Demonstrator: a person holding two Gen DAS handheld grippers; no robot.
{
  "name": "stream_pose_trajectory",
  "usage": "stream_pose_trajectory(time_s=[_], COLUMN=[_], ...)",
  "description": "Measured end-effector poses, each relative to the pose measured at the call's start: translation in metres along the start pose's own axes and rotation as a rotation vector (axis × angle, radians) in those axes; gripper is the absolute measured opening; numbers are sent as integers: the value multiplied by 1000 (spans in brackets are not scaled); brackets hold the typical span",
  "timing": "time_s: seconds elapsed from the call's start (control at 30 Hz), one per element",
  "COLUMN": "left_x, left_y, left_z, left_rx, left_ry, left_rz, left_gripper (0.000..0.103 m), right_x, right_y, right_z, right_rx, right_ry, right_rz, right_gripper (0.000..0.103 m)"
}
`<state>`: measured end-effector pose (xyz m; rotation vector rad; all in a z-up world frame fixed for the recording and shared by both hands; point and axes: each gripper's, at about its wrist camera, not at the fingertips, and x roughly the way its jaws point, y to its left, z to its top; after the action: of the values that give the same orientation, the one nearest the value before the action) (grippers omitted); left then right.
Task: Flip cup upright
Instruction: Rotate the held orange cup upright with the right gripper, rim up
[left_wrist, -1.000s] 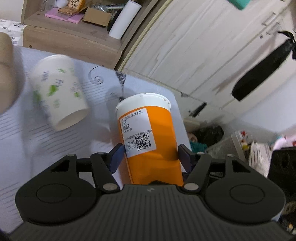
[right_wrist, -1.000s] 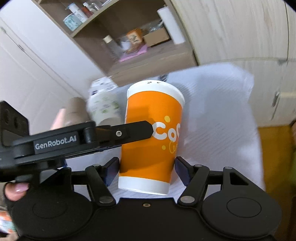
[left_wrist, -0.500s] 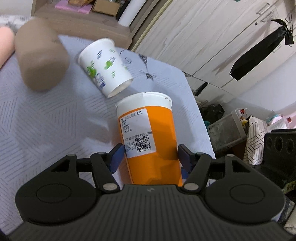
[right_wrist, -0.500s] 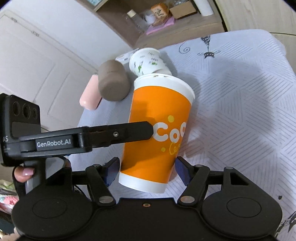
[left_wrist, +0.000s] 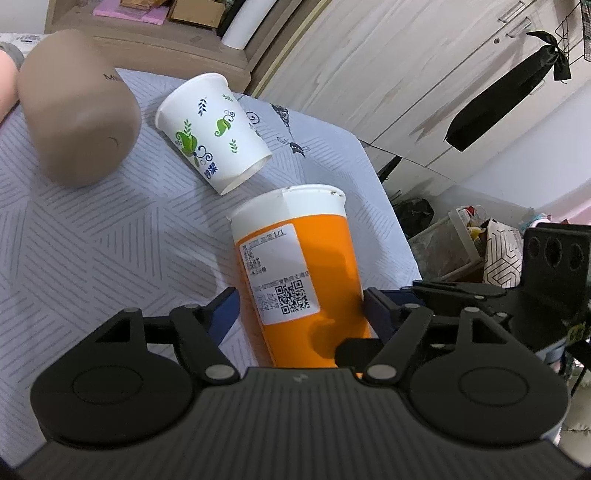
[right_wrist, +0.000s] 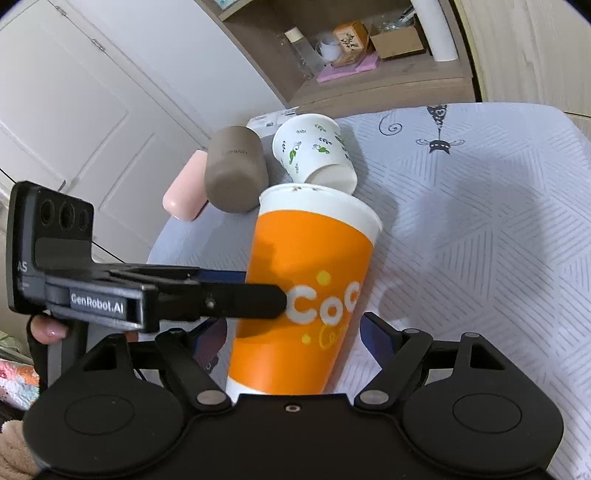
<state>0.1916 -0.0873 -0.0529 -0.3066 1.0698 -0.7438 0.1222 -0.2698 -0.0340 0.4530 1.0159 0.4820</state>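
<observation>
The left claw is grasping the orange cup, lifted and tilted over the table near its right edge. The right claw is released around it. Next, set the cup down on its base.

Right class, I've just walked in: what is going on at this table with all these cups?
A person holds a gripper in each hand, and both the left gripper and the right gripper bracket the same orange cup, tilted above the grey tablecloth. Whether either actually clamps it is unclear. Behind it, a white leaf-print cup, a brown tumbler and a pink tumbler lie on their sides.
</observation>
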Motion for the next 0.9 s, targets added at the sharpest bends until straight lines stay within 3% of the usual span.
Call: stream_pose_trajectory(time_s=[0.23,0.4,0.63,0.9], left_x=[9,-3,-44,-79], left_y=[6,-1,-13,-9], left_z=[-3,-12,-36,-60], left_rx=[-17,51,172,273], left_ry=[4,-44,-161,-249], left_rz=[-37,-56,-58,-7], left_gripper=[74,72,72,72], right_x=[4,-5,-14,-8], right_y=[4,21,67,101], right_z=[-2,-17,-53,-84], right_rx=[-28,-108,-356,-586], right_ry=[3,-65,-199,-300], right_rz=[-6,-43,-121,-176], right_gripper=[74,74,74,74])
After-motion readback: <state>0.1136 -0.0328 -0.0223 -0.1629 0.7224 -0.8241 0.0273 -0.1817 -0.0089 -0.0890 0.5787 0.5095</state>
